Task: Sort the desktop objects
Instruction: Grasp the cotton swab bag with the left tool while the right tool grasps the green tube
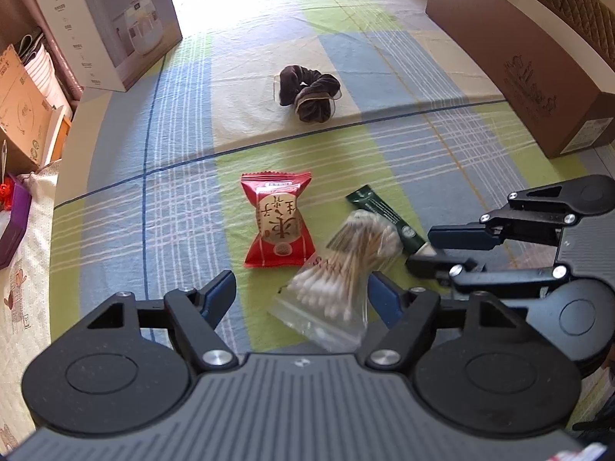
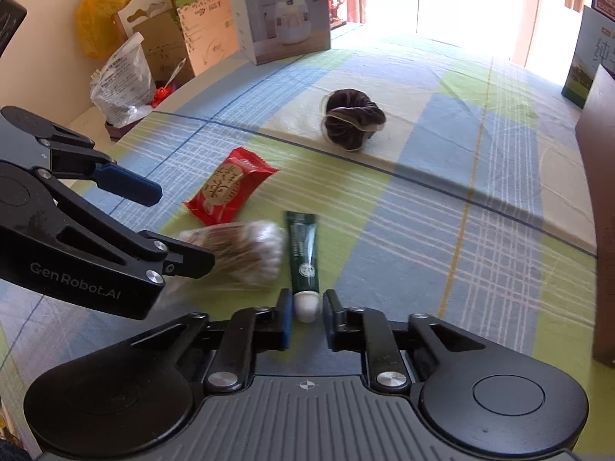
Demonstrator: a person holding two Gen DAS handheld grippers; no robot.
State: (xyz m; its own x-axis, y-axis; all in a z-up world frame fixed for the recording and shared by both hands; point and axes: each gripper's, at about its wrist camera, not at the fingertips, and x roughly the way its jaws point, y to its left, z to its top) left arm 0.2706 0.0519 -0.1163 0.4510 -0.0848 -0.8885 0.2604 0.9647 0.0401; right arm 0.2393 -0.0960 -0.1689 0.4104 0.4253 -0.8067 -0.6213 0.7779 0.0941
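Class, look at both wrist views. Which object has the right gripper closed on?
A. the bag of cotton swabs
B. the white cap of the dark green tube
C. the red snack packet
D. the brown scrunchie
B: the right gripper pinches the white cap of the dark green tube, while the other items lie clear of it.

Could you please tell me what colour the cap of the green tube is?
White; the tube's cap shows best in the right wrist view.
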